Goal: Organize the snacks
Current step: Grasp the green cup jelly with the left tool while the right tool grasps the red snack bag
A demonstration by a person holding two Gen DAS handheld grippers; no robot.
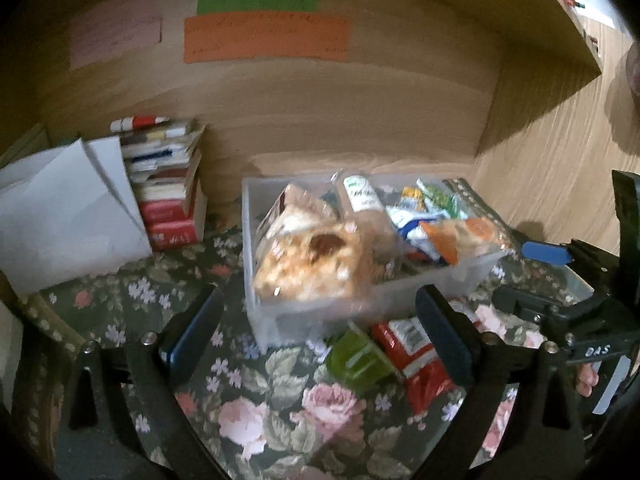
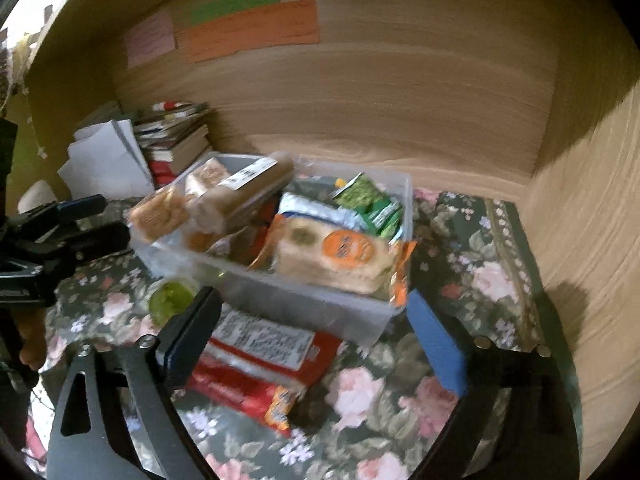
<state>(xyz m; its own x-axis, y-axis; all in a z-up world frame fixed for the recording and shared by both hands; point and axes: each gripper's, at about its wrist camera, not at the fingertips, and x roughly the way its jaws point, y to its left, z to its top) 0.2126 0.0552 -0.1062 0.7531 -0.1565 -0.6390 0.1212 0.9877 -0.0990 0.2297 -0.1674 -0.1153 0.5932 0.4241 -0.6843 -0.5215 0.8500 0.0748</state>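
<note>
A clear plastic bin (image 1: 262,312) (image 2: 320,312) full of snack packs stands on a floral cloth (image 1: 256,408) (image 2: 472,240). In front of it lie a red snack pack (image 1: 416,360) (image 2: 260,364) and a green cup (image 1: 356,360) (image 2: 170,296). My left gripper (image 1: 320,332) is open and empty, just in front of the bin. My right gripper (image 2: 316,340) is open and empty, over the red pack near the bin's front wall. The right gripper also shows at the right of the left wrist view (image 1: 568,304), the left gripper at the left of the right wrist view (image 2: 76,224).
A stack of books (image 1: 168,184) (image 2: 176,140) and white paper (image 1: 68,216) (image 2: 108,160) stand at the back left. A wooden back wall (image 1: 320,120) with coloured paper notes (image 1: 264,36) and a wooden side wall (image 2: 592,220) on the right close in the space.
</note>
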